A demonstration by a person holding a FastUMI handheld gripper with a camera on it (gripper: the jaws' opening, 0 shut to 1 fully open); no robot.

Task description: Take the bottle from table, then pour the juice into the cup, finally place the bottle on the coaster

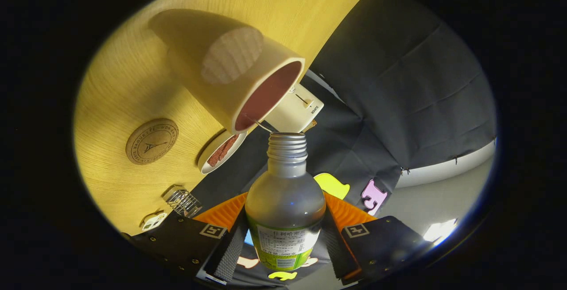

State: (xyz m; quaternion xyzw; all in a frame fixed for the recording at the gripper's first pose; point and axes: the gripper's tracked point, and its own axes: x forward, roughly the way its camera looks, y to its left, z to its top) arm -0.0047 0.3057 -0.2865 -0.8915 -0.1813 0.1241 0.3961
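- Pickup looks done: the fingers (285,232) are clamped on the bottle (285,206), one on each side, and it's tipped over with its open neck right at the rim of the cup (230,66).
- So we're mid-pour, I'd say; can't really make out any juice flowing.
- Left to do: park it on the coaster (152,141), lying bare on the tabletop (119,90).
- Count: one bottle, one cup, one coaster, plus one small dish (221,151) beside the cup.

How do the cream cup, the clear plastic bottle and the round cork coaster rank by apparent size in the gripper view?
1. Cream cup with dark red inside: largest.
2. Clear plastic bottle, clamped in the gripper: nearly as large, but nearest the camera, so unsure.
3. Round cork coaster on the wooden table: smallest.
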